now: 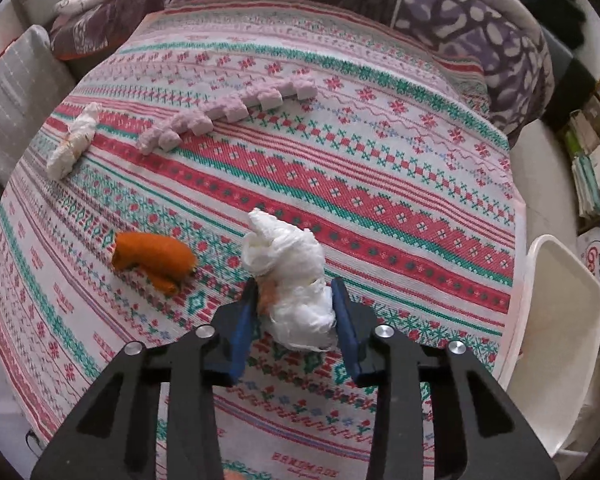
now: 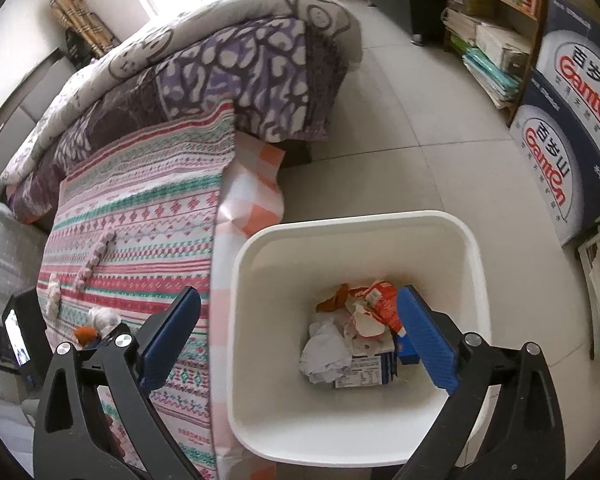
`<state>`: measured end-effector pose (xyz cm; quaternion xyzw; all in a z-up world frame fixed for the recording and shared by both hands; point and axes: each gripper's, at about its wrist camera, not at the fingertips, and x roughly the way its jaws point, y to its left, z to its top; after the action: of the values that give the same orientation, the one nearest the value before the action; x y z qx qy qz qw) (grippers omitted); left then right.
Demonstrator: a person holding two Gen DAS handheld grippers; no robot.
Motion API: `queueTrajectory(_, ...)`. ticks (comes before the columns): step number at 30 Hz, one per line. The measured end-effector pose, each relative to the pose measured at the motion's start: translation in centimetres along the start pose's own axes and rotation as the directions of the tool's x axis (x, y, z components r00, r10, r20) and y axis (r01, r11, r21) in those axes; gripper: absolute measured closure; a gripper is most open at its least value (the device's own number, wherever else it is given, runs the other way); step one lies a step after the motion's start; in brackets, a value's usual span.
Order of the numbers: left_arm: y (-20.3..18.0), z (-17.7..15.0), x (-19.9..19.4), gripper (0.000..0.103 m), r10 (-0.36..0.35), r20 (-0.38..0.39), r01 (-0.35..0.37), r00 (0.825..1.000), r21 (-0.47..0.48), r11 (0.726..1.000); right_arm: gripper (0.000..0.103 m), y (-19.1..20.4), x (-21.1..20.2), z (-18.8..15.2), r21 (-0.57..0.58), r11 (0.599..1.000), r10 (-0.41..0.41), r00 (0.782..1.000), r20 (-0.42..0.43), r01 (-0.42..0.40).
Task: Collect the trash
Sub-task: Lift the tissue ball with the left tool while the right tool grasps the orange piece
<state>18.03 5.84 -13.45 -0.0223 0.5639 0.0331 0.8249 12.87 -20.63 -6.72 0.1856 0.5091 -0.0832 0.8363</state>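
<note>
- Left wrist view only: left gripper (image 1: 294, 312) clamped on a crumpled white tissue wad (image 1: 288, 276) lying on the patterned bedspread (image 1: 380, 184); orange peel (image 1: 152, 260) just beside; second tissue (image 1: 74, 140) well apart, near a pink toothed strip (image 1: 228, 110).
- Right wrist view only: right gripper (image 2: 300, 340) spread wide, holding nothing, above the white bin (image 2: 260, 256) on the floor beside the bed; wrappers, paper and a carton inside.

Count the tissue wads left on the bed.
2. One wad sits between the left gripper's jaws, near the orange peel. The other wad lies at the far left of the bed. More may lie out of view.
</note>
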Motion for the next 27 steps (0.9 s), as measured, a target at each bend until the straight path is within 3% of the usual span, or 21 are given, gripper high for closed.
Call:
queueTrajectory(6,2.2,0.0,-1.9,0.068,-0.015,0.057,0.014,0.998,0.014,1.000,0.009,3.6,1.0,-0.6,-0.068,0.998,0.014,1.000,-0.020,-0.015)
queueTrajectory(13,7.3,-0.1,-3.5,0.068,-0.019,0.078,0.023,0.997,-0.053,0.998,0.009,9.3,2.7,-2.2,-0.190,0.981,0.028,0.999,-0.046,-0.037)
queueTrajectory(27,19.9,-1.1,-4.6,0.068,0.055,0.088,-0.032,0.995,-0.249,0.968,0.009,21.7,6.7,-7.3,-0.455,0.879,0.103,0.988,-0.113,-0.144)
